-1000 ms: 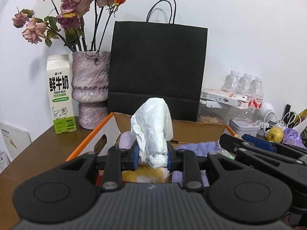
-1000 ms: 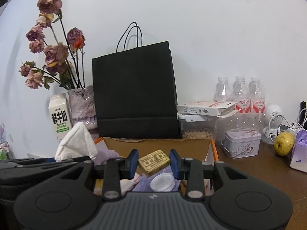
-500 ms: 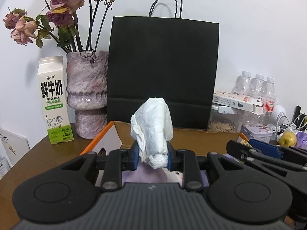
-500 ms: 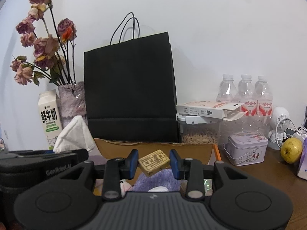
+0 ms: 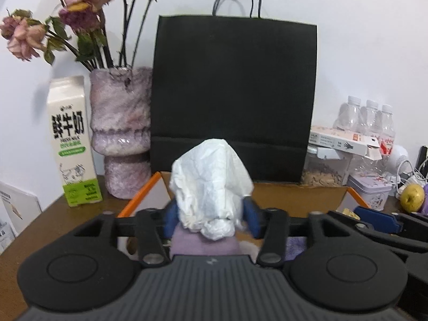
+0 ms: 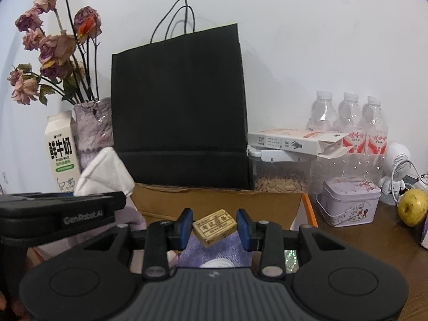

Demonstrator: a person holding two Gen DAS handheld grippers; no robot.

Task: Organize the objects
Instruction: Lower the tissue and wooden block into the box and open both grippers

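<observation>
Backdrop: white wall, brown wooden table (image 6: 374, 243), and a tall black paper bag (image 5: 232, 101) standing right behind the open cardboard box (image 6: 214, 200).
Left side of table: milk carton (image 5: 70, 141) upright beside the purple vase (image 5: 120, 139) of dried roses.
Right side of table: three water bottles (image 6: 347, 117), a lilac tin (image 6: 347, 203), a yellow-green fruit (image 6: 412, 207).
My left gripper (image 5: 211, 216): jaws opening; the crumpled white tissue (image 5: 210, 187) sits between the blue pads and bulges up above them. The right pad looks clear of it; on the left the frame is blurred, so I can't swear to a gap.
Tissue position: over the box's left part, just above a purple cloth (image 5: 203, 243) inside.
My right gripper (image 6: 214, 226): jaws opening too; the small tan soap bar (image 6: 215, 227) is tilted between the pads, with a visible gap on each side.
Soap bar position: above the box interior, over lilac fabric and a white round lid.
Grippers together: side by side, left body just beside the right one.
</observation>
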